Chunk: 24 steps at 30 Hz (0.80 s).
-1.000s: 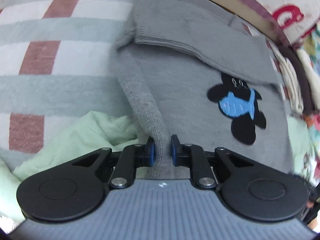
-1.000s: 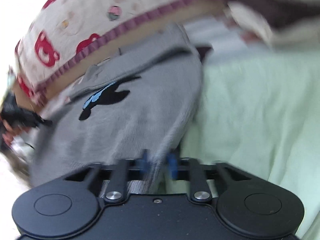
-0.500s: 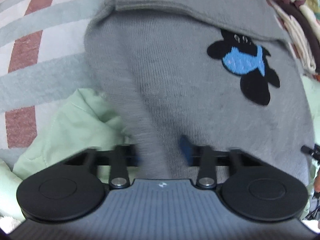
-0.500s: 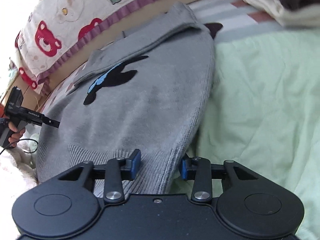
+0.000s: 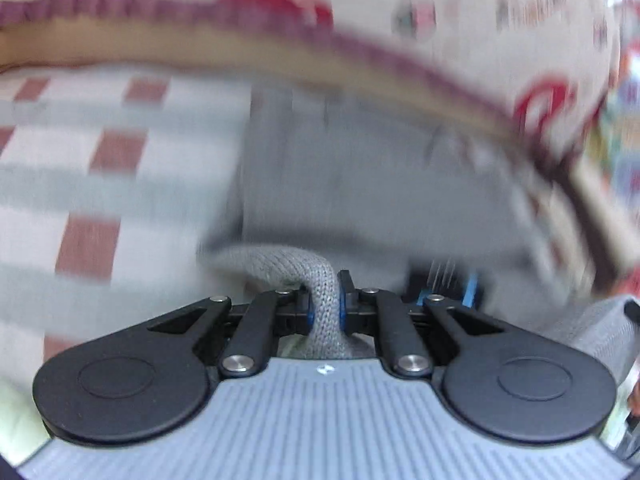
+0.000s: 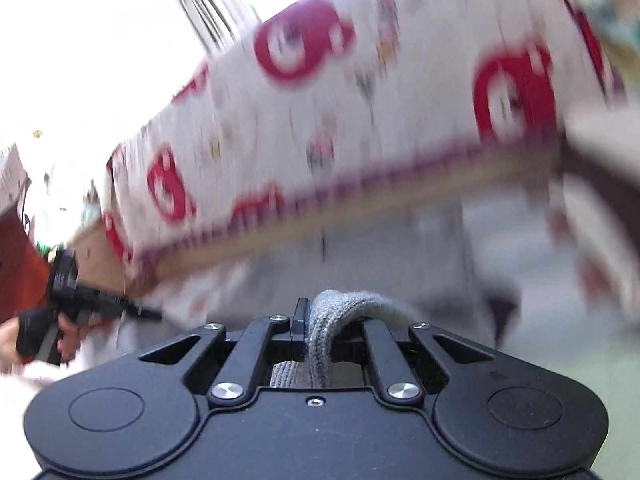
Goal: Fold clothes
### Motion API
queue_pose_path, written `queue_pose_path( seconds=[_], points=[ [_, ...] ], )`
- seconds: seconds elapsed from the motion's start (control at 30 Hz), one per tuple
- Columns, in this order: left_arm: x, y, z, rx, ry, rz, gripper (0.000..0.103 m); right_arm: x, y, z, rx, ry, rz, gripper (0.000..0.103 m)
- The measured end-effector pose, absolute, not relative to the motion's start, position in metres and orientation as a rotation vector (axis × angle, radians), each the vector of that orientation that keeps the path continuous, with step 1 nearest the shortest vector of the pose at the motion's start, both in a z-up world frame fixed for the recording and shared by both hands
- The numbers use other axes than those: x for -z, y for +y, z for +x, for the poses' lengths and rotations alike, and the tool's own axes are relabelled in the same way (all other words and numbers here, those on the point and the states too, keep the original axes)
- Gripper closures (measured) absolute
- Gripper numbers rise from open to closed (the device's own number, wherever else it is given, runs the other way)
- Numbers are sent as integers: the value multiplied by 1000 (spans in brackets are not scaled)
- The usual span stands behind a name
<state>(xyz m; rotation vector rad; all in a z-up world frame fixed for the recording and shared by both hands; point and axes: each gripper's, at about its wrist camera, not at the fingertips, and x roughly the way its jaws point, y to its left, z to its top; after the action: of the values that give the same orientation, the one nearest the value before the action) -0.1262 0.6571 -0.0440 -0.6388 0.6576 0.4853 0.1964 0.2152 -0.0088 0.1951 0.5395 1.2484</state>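
Both my grippers, left [image 5: 324, 306] and right [image 6: 320, 330], pinch the sweater [image 5: 320, 280] hem; fold begun, unfinished.

Left hand-held gripper [image 5: 324, 304]: jaws closed, pads pinching a fold of grey knit sweater [image 5: 322, 280]. Right hand-held gripper [image 6: 320, 328]: jaws closed on another bunched fold of it, fingers pointing forward and slightly down
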Motion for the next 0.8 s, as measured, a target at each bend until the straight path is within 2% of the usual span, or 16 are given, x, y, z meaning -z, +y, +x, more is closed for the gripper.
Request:
queue_pose_path(
  seconds=[0.1,0.2,0.3,0.4,0.5,0.57,0.6,0.73,0.8],
  points=[
    [21,690,-117,-544,514,-660,93,-31,229,224,-1209,363,240,94],
    [24,715,-108,-622,380,-672,92,-26,248,247,-1121,305,242,94],
    [66,729,-94,-667,402,-771,81,20,283,276,-1027,485,181,91],
    [118,735,-95,-632,521,-869,76,75,313,294,-995,665,79,88],
    [149,727,-102,-598,632,-838,73,111,321,298,-963,761,64,86],
    [156,726,-104,-580,640,-849,67,119,314,300,-960,791,136,72],
    [158,726,-104,-572,633,-862,61,123,310,301,-956,807,181,58],
    [161,725,-100,-544,608,-873,58,135,300,302,-972,865,290,58],
    [160,722,-93,-534,595,-847,49,135,303,304,-976,872,281,58]
  ],
)
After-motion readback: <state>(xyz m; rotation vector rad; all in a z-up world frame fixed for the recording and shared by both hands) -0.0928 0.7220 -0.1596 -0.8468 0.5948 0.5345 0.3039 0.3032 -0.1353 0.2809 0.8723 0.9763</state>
